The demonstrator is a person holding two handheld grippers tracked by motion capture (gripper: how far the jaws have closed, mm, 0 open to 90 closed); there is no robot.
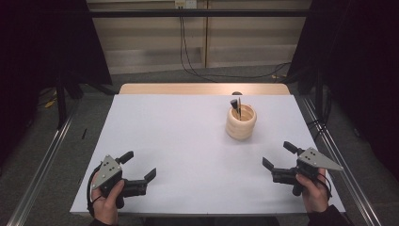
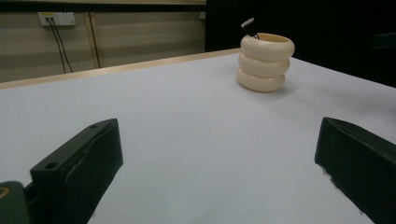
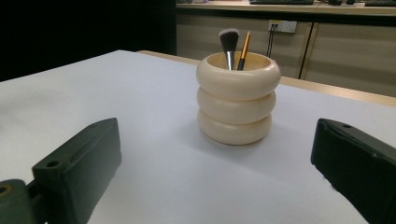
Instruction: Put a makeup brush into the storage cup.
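A cream ringed holder [image 1: 241, 122] [image 2: 265, 62] [image 3: 238, 97] stands upright on the white table [image 1: 188, 141], right of centre and toward the back. A makeup brush [image 3: 228, 46] and a thin orange-handled tool [image 3: 244, 50] stick out of it. My left gripper [image 1: 138, 165] rests near the front left corner, held by a hand, jaws wide open and empty. My right gripper [image 1: 279, 156] sits near the front right, also open and empty, pointing toward the holder from a short way off.
The table's far edge shows a wooden strip [image 1: 202, 88]. Metal frame rails [image 1: 42, 160] run along both sides. Cables [image 1: 188, 61] hang down the back wall; dark curtains flank the area.
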